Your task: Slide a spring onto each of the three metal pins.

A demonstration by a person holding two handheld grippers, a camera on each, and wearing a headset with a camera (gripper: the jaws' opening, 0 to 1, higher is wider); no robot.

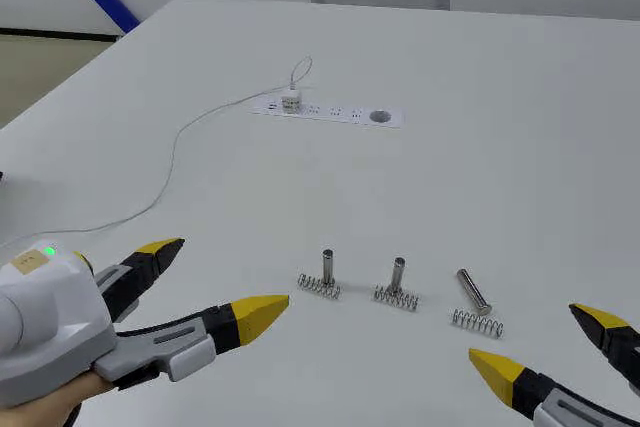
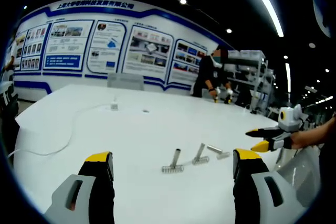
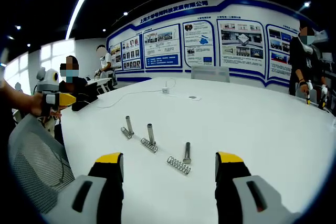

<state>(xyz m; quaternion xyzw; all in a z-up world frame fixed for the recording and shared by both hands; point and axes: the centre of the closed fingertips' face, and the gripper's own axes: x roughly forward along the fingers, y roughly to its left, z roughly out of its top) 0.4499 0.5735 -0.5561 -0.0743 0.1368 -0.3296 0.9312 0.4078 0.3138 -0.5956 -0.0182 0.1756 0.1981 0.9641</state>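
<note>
The left yellow-tipped tongs (image 1: pixel 225 272) hang wide open and empty over the white surface (image 1: pixel 480 177). Midway, three short steel pins (image 1: pixel 397 274) sit in a row, with a small coiled wire spring (image 1: pixel 396 297) beside each, apparently paired for threading. None is threaded yet. The right yellow-tipped tongs (image 1: pixel 525 332) gape empty too.

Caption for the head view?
Left gripper and right gripper, open, flank three pins and loose springs on a white table.
</note>
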